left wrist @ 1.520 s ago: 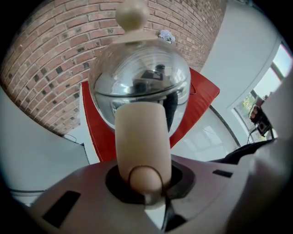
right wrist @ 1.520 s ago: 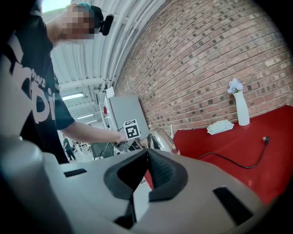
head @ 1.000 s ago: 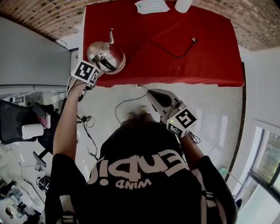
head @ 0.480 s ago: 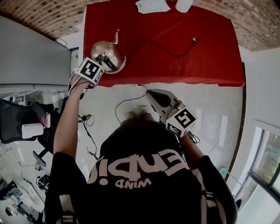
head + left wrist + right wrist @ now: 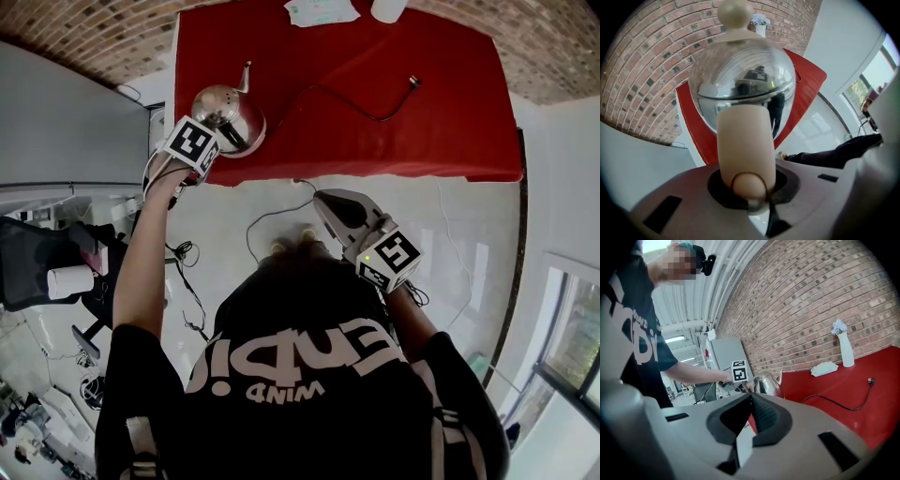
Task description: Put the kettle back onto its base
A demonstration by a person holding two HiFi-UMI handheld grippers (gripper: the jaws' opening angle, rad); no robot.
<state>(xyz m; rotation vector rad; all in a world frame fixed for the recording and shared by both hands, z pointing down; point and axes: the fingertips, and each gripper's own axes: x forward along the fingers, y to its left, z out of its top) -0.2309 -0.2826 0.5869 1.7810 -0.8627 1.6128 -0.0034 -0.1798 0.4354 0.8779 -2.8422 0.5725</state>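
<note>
Left gripper (image 5: pixel 749 197) tight on handle (image 5: pixel 745 140) of kettle (image 5: pixel 740 79), underside hidden; right gripper (image 5: pixel 750 401) closed, empty.

The red bench (image 5: pixel 450 141) lies bare at its right. A black cable (image 5: pixel 378 119) crosses the middle; a vase (image 5: pixel 387 7) and white packet (image 5: pixel 322 11) line the far edge, and the kettle (image 5: pixel 228 117) fills the near-left corner.

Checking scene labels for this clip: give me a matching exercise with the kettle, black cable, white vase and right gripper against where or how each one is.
1 kettle
2 black cable
3 white vase
4 right gripper

A upright at the red table's far edge
B shut, empty, short of the table
C handle clamped in the left gripper
D lying loose on the table

Pairs: 1-C, 2-D, 3-A, 4-B
</note>
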